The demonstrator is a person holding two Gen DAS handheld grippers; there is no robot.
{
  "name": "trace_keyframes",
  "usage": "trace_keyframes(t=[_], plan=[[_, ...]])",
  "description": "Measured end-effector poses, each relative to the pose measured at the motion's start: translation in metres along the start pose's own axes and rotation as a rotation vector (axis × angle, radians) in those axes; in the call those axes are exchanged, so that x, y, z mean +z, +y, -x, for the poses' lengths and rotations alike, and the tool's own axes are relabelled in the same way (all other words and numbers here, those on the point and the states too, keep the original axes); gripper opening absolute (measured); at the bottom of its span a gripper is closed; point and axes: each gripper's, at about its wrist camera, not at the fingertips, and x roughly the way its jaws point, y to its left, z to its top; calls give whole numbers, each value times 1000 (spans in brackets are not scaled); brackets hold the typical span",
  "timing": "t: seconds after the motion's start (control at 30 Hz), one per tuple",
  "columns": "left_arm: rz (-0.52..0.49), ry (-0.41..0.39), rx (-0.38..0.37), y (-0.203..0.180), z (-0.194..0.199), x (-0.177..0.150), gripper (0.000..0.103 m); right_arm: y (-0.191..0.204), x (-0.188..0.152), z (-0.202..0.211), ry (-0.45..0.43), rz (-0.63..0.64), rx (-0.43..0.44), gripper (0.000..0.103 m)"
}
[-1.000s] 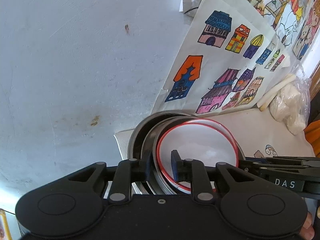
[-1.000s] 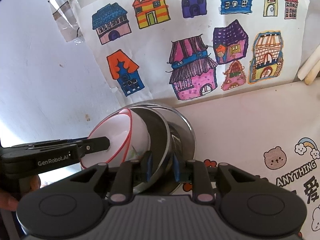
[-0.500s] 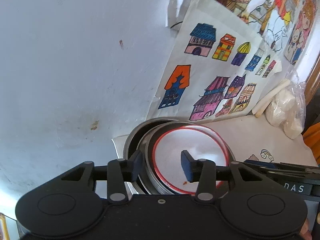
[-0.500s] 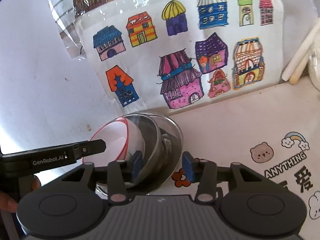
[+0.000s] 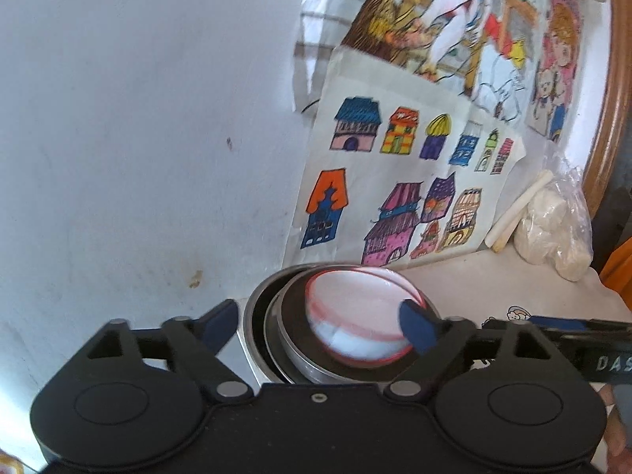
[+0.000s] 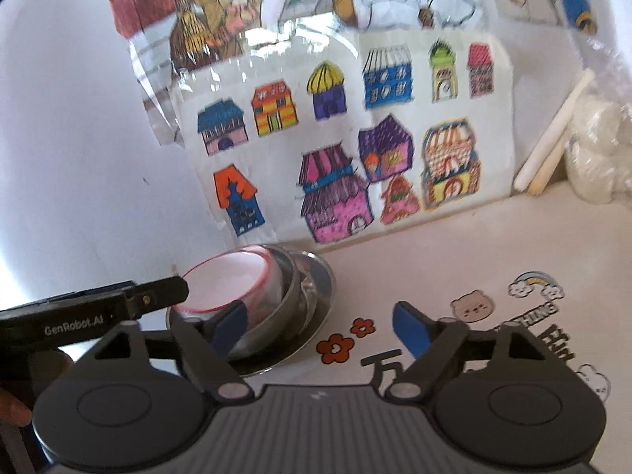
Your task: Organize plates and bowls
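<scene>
From my station, both tools stood spread wide and held nothing: the left gripper [image 5: 318, 326] hung just short of the stack with its blue pads either side of it, and the right gripper [image 6: 320, 326] sat off to the stack's right, over the printed counter [image 6: 493, 252]. The white bowl with the red rim [image 5: 357, 312] sat nested in a steel bowl [image 6: 272, 316], which sat on a steel plate [image 6: 316, 300], all at the back left of the counter near the wall and the sheet of coloured house drawings [image 6: 347, 158]. The white bowl looked tilted in its seat rather than flat, so I judged the stack made but not fully settled. To finish this step well I would have backed each gripper straight out, level and slow, keeping the pads clear of the rims, since a brush against the tilted bowl could tip it out. If it needed seating, a light nudge on the high edge would have served.
</scene>
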Motion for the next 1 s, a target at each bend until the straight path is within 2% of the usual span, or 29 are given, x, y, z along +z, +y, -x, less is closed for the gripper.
trace_keyframes(t=[0.17,0.43,0.8,1.0], plan=[[-17,-58,3,-11,21,-13,102,-2,-9,24,-50,14,-19,93],[-27,-32,4,-17,30,-32,102,-8,-25,46,-65,5,-41,93],[-28,-65,26,-27,60,-57,102,-10,-54,72,-121,-1,-83,100],[-63,-70,12,-40,76,-77,102,-5,-78,91,-145,10,-172,102]])
